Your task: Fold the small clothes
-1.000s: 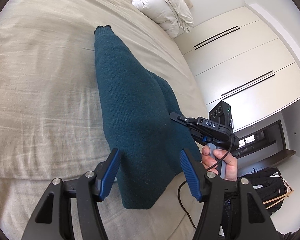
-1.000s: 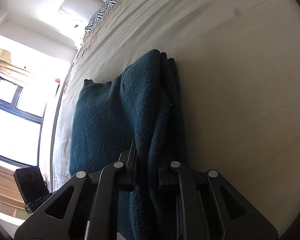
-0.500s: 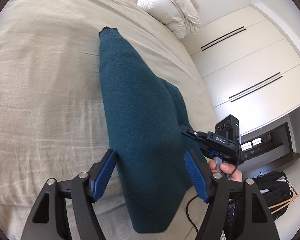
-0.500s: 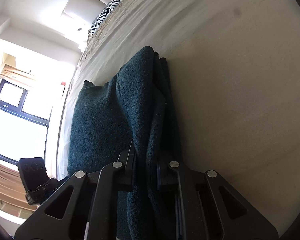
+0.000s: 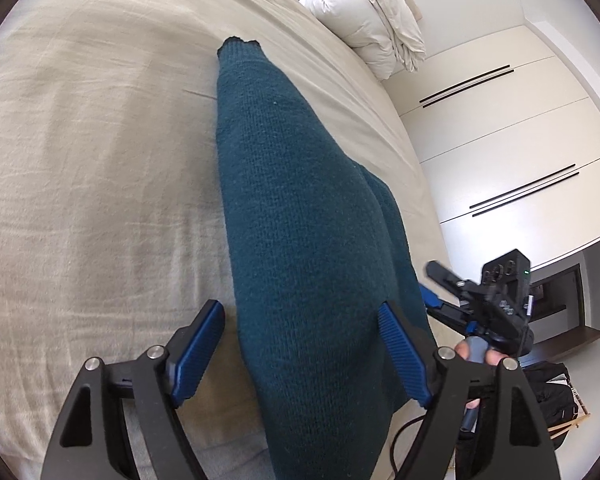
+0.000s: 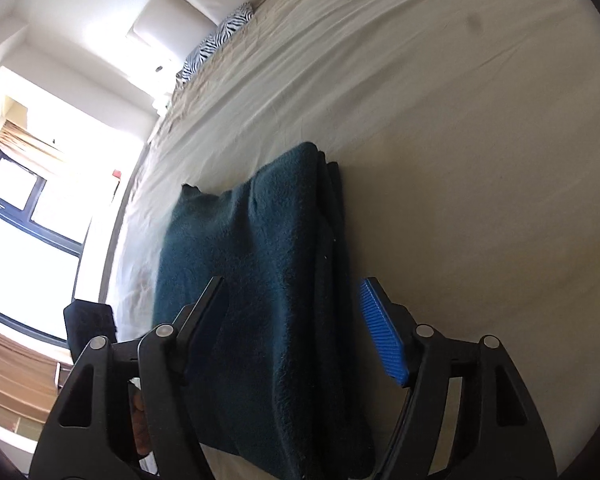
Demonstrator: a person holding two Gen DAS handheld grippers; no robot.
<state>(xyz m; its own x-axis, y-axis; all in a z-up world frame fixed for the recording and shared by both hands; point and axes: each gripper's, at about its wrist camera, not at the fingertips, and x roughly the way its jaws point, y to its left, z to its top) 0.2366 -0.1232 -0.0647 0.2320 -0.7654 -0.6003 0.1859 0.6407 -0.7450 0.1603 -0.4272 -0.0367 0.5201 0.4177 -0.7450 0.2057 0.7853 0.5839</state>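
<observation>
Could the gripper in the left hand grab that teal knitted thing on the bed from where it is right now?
Probably yes. The left gripper is open, its blue pads standing either side of the teal sweater lying on the bed sheet, with nothing between them. The right gripper is open too, off at the other edge.
</observation>
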